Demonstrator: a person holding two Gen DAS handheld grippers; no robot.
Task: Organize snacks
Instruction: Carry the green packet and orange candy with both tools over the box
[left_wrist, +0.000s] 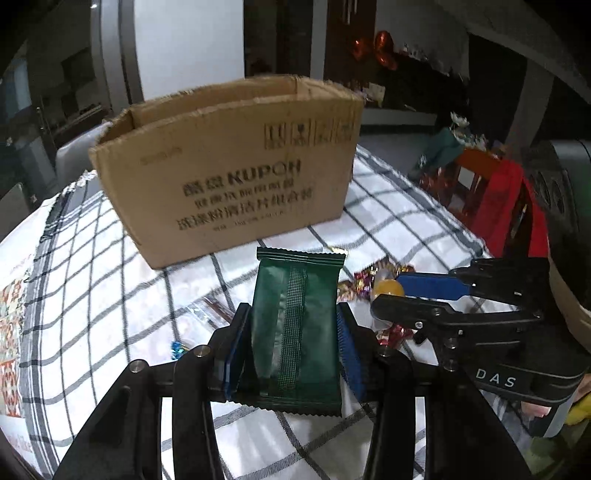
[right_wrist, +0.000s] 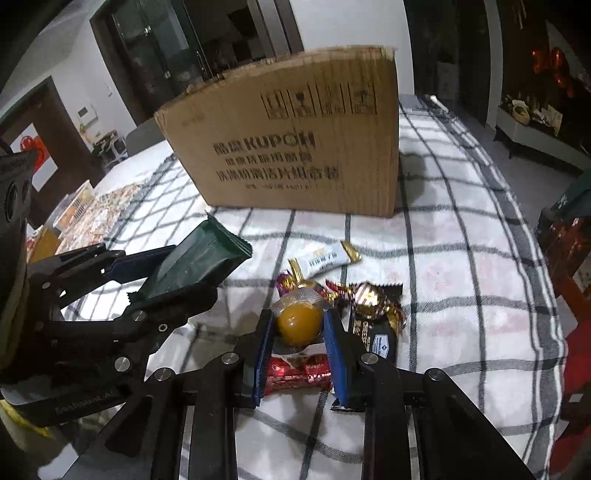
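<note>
My left gripper is shut on a dark green snack packet and holds it above the checked cloth, in front of the open cardboard box. It also shows in the right wrist view. My right gripper is shut on a small orange jelly cup, also seen in the left wrist view. Under and beside it lie a red wrapped candy, a gold wrapped candy, a dark packet and a white bar. The box stands behind them.
The table wears a white cloth with dark checks. A clear wrapper and a small blue candy lie left of my left gripper. A red chair stands at the right. A plastic basket sits far left.
</note>
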